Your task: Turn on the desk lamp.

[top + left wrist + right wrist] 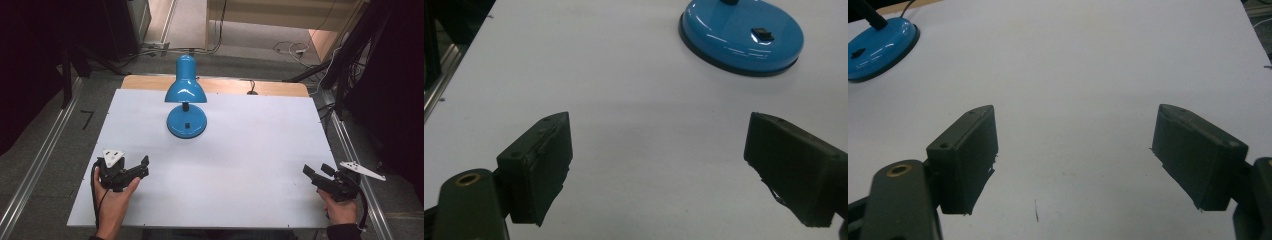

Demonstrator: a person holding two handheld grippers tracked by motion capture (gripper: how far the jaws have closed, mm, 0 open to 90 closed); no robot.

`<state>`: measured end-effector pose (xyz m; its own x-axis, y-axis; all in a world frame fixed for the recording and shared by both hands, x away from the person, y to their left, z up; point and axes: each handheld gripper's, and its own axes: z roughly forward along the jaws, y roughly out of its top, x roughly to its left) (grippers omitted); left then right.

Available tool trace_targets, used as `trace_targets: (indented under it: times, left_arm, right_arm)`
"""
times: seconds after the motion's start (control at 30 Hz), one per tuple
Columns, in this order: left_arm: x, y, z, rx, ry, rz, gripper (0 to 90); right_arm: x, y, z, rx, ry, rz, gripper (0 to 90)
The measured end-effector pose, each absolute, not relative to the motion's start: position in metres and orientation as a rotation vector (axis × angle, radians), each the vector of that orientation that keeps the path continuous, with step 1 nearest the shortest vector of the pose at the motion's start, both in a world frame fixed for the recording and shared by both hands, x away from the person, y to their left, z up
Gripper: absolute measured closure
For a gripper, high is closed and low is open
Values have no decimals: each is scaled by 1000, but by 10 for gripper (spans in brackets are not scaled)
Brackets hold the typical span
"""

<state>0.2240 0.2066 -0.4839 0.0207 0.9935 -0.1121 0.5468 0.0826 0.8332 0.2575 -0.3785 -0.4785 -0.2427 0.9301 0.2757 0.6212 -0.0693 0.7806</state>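
We are holding left gripper (141, 167) and right gripper (314, 173) wide, empty, near desk (240, 150) front corners; blue lamp (186, 97) standing toward back edge.

Desk lamp (185, 95): the stem is largely hidden behind the shade in the high view; in the left gripper view the base (741, 35) is cut off by the top edge, and in the right gripper view by the left edge. Switch marking on the base: too small to be read. Person's forearms: cut off at the bottom edge.
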Motion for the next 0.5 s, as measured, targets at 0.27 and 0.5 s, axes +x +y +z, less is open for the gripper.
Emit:
trace_targets:
  times: [0.27,0.5]
  left_arm:
    - [234,203,-484,1550,1608,733,127]
    - [241,199,-484,1546,1601,715,127]
  right_arm:
    - [258,-378,-479,1669,1862,1225,165]
    - [258,-378,-479,1667,1864,1222,165]
